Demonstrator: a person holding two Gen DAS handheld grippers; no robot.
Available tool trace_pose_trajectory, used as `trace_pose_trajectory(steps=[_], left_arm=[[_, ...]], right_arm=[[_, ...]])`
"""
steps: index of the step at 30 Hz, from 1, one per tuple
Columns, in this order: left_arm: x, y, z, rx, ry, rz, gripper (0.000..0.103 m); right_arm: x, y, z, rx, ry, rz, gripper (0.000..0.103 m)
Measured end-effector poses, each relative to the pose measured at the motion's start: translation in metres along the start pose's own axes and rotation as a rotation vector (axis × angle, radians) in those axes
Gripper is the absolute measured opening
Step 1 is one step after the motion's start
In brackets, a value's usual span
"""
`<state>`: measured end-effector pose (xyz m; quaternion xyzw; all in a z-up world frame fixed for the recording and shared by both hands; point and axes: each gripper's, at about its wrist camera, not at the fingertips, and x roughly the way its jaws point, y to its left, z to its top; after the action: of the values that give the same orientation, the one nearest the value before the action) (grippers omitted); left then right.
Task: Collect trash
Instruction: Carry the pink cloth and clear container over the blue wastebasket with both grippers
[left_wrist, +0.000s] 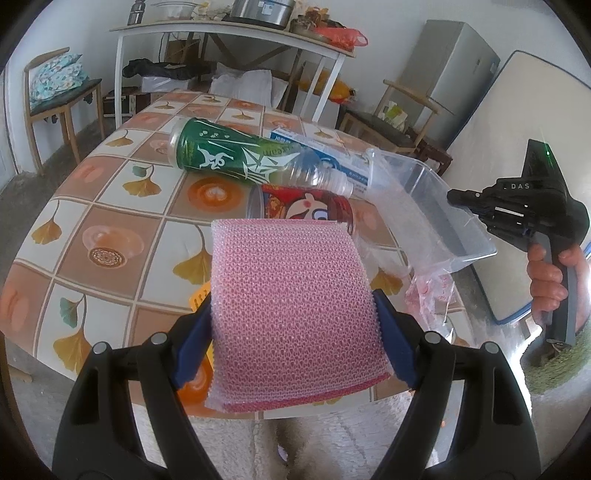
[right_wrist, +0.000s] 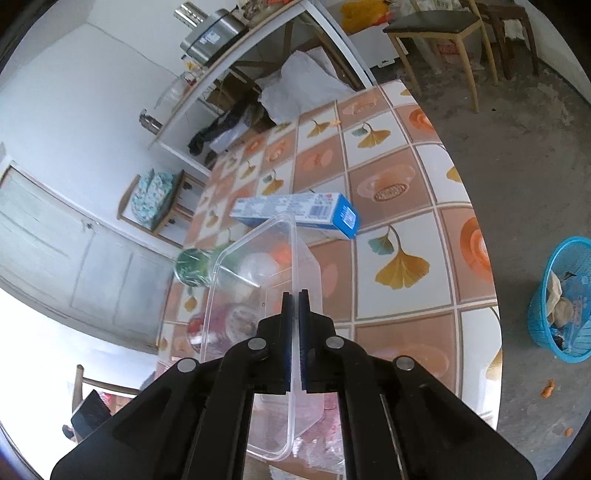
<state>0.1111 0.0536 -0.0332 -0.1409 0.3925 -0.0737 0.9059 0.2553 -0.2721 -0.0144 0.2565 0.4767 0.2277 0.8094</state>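
Observation:
My left gripper (left_wrist: 293, 314) is shut on a pink mesh sponge (left_wrist: 291, 306), held above the near table edge. Beyond it lie a red snack can (left_wrist: 306, 208), a green-labelled plastic bottle (left_wrist: 236, 153) and a blue-and-white box (left_wrist: 325, 155) on the patterned tabletop. My right gripper (right_wrist: 294, 299) is shut on the rim of a clear plastic container (right_wrist: 258, 266), which hangs tilted above the table; in the left wrist view the container (left_wrist: 424, 206) sits lifted at the right, with the right gripper's body (left_wrist: 517, 206) and a hand behind it. The box (right_wrist: 295, 210) lies past the container.
A blue basket (right_wrist: 565, 306) holding trash stands on the floor to the right of the table. Crumpled clear plastic wrap (left_wrist: 428, 288) lies at the table's right edge. Wooden chairs (left_wrist: 55, 92), a white shelf table (left_wrist: 229, 33) and a fridge (left_wrist: 454, 70) ring the room.

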Motion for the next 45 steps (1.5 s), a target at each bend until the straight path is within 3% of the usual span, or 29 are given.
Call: trace_pose_trajectory(steps=[14,21,25,34,38,45], left_arm=[[-0.03,-0.008,0.015,0.004,-0.09,-0.053,0.077],[-0.032,-0.045,0.034,0.071,-0.097,-0.128,0.077],[-0.022,-0.077,0.052,0.114,-0.067,-0.207,0.077],[0.033,-0.19,0.091,0.218,0.082,-0.384,0.077],[0.084,-0.252,0.086,0.264,0.229,-0.439,0.077],[0.178,-0.358,0.046,0.468,0.422,-0.356,0.077]], right_arm=[[-0.053,0.011,0.005,-0.01,-0.103,0.068,0.003],[-0.104,-0.024,0.001,0.049,-0.208,0.049,0.003],[-0.14,-0.058,-0.006,0.11,-0.274,0.015,0.003],[-0.221,-0.162,-0.048,0.281,-0.421,-0.195,0.004],[-0.231,-0.213,-0.065,0.365,-0.428,-0.277,0.003],[-0.214,-0.308,-0.086,0.513,-0.362,-0.39,0.003]])
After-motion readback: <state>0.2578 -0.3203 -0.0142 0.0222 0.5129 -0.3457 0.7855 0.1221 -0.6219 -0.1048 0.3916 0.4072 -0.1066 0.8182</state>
